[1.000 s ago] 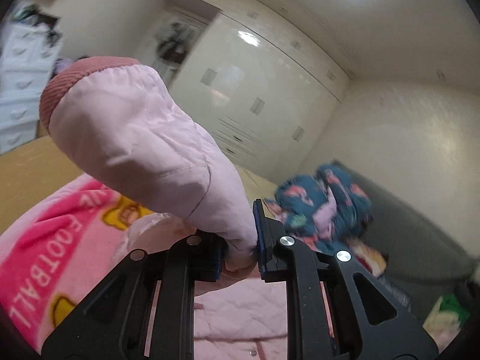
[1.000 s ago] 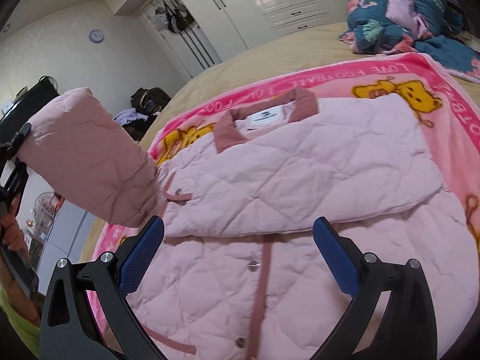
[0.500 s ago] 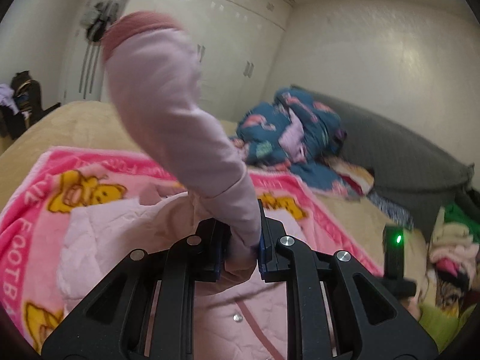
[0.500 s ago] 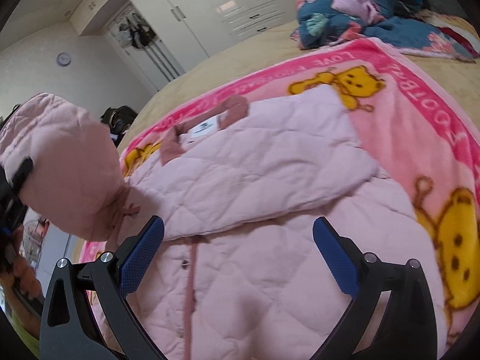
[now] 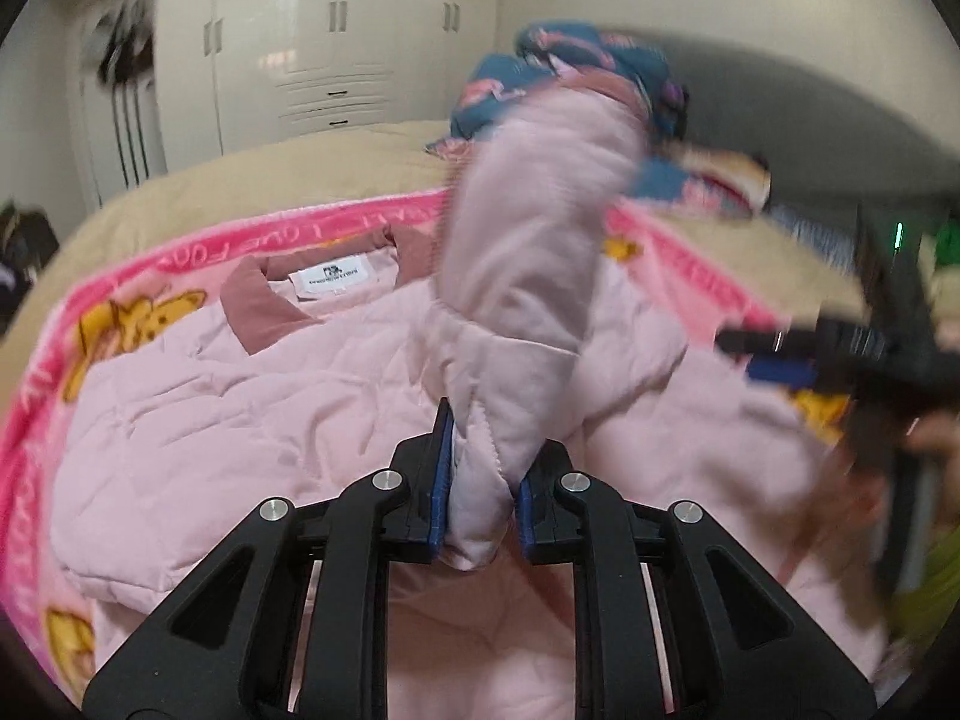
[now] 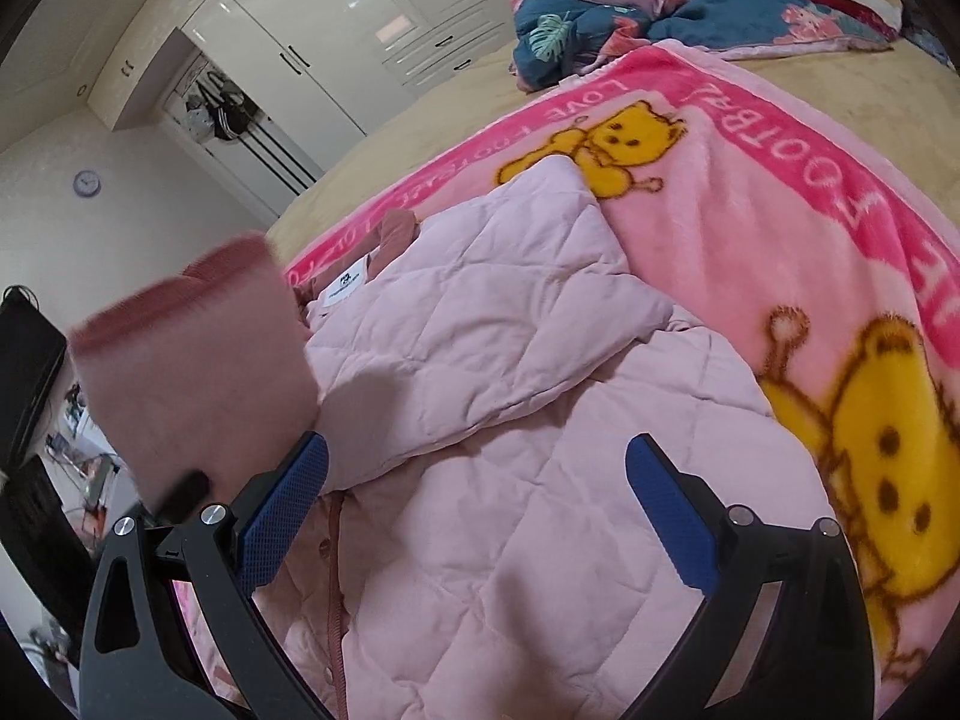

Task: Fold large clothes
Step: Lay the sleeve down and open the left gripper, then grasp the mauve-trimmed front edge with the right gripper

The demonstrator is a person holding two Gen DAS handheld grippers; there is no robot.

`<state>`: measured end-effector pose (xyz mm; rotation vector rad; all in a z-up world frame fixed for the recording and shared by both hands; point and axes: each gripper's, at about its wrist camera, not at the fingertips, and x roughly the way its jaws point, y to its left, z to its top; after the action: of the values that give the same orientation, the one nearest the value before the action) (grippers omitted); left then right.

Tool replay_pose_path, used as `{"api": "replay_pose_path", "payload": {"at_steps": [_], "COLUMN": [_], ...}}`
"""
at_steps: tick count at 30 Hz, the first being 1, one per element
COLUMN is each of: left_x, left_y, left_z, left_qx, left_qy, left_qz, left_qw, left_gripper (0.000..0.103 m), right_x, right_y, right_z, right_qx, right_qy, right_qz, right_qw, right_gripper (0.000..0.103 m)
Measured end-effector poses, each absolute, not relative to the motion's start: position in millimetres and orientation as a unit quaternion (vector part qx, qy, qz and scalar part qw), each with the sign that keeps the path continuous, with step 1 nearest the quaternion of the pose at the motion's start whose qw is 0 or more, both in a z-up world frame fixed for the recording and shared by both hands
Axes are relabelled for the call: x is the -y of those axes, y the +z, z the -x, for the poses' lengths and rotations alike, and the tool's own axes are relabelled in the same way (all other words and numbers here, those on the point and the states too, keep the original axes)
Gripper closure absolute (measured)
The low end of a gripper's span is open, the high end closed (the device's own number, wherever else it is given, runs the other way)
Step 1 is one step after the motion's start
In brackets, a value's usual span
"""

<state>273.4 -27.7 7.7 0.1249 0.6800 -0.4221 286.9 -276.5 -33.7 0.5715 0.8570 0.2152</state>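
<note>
On the bed, over a pink cartoon-bear blanket [image 6: 774,192], I have the pink quilted jacket [image 6: 498,312] spread with its dusty-rose collar [image 5: 255,309] toward the wardrobe. My left gripper [image 5: 478,495] is clamped on the jacket's sleeve [image 5: 528,276], the fabric pinched between the blue pads [image 5: 441,480], and the sleeve stands up ahead of the camera above the jacket body, blurred toward its far end. From the left wrist view I can read the white label [image 5: 336,279] inside the collar and see my right gripper [image 5: 840,354] as a dark smear at the right edge, too blurred to judge. The right wrist view fills that in: the right gripper [image 6: 480,510] has its fingers [image 6: 675,525] spread wide apart with nothing between them, hovering above the lower front of the jacket. That view also shows the sleeve's ribbed rose cuff [image 6: 180,294] raised at the left, just beside the left finger, and one front panel already folded across the chest, its edge lying on the layer beneath. A row of snaps [image 6: 327,549] along the placket shows only here. A crumpled blue floral quilt [image 6: 606,12] lies beyond the blanket, and white wardrobe doors [image 6: 336,30] stand behind the bed.
</note>
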Motion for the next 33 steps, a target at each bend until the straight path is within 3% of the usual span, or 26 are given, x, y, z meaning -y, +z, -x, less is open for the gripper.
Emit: {"api": "replay_pose_path", "payload": {"at_steps": [9, 12, 13, 14, 16, 22, 27, 33], "left_x": [57.1, 62.6, 65.4, 68.3, 75.6, 87.1, 73.2, 11.0], "left_y": [-24.3, -27.2, -28.0, -28.6, -29.8, -13.4, 18.1, 39.0], "left_z": [-266.1, -263.5, -262.5, -260.4, -255.1, -238.9, -239.5, -271.9], "left_qx": [-0.359, -0.369, -0.375, -0.379, -0.374, -0.381, -0.365, -0.381], "left_qy": [-0.182, -0.177, -0.179, -0.180, -0.172, -0.217, -0.209, -0.159], "left_qz": [-0.160, -0.186, -0.192, -0.203, -0.232, -0.249, -0.221, -0.109], "left_qw": [0.901, 0.893, 0.889, 0.885, 0.881, 0.864, 0.880, 0.904], "left_gripper": [0.084, 0.066, 0.047, 0.039, 0.039, 0.012, 0.009, 0.009], "right_x": [287.2, 288.8, 289.2, 289.5, 290.9, 294.8, 292.7, 266.8], "right_y": [-35.1, -33.9, -33.3, -32.6, -30.9, -23.5, -24.1, -34.1], "right_z": [-286.1, -285.0, -284.6, -284.6, -283.6, -281.1, -280.3, -281.9], "right_qx": [-0.409, -0.408, -0.408, -0.408, -0.407, -0.403, -0.411, -0.443], "right_qy": [0.091, 0.089, 0.089, 0.090, 0.089, 0.089, 0.096, 0.131], "right_qz": [-0.297, -0.300, -0.301, -0.304, -0.307, -0.310, -0.316, -0.308], "right_qw": [0.858, 0.858, 0.857, 0.856, 0.855, 0.857, 0.850, 0.832], "right_gripper": [0.004, 0.004, 0.004, 0.004, 0.004, 0.004, 0.004, 0.004]}}
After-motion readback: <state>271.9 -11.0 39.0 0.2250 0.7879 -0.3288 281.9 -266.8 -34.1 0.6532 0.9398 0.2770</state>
